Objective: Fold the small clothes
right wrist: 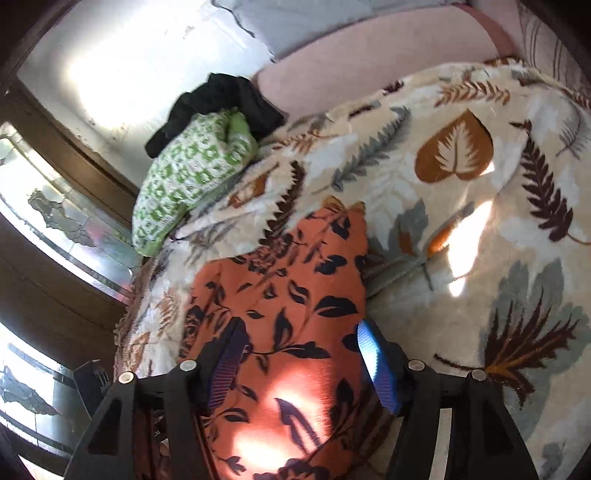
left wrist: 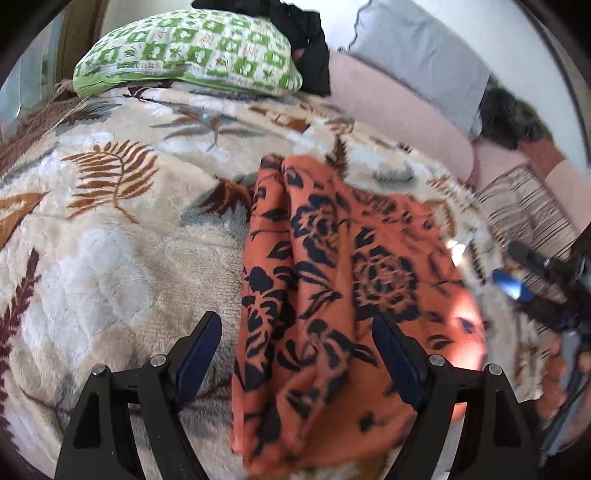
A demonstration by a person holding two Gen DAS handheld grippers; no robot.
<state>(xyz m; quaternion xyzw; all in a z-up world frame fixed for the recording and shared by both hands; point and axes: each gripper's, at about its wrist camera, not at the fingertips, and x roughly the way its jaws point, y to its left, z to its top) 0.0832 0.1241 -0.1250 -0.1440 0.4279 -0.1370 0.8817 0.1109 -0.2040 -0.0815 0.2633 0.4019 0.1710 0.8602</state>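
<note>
Just one orange floral garment (left wrist: 332,280) lies between two open grippers.

One orange floral garment (left wrist: 332,280), one green patterned pillow (left wrist: 192,51), one black garment (left wrist: 306,40), one leaf-print blanket (left wrist: 110,229)

A bed is covered by a cream plush blanket (left wrist: 122,236) printed with brown and grey leaves. At eleven o'clock, a green-and-white patterned pillow (left wrist: 192,51) is seen; at one o'clock, a white wall (left wrist: 461,22). Sunlight patches are cast across the blanket.
</note>
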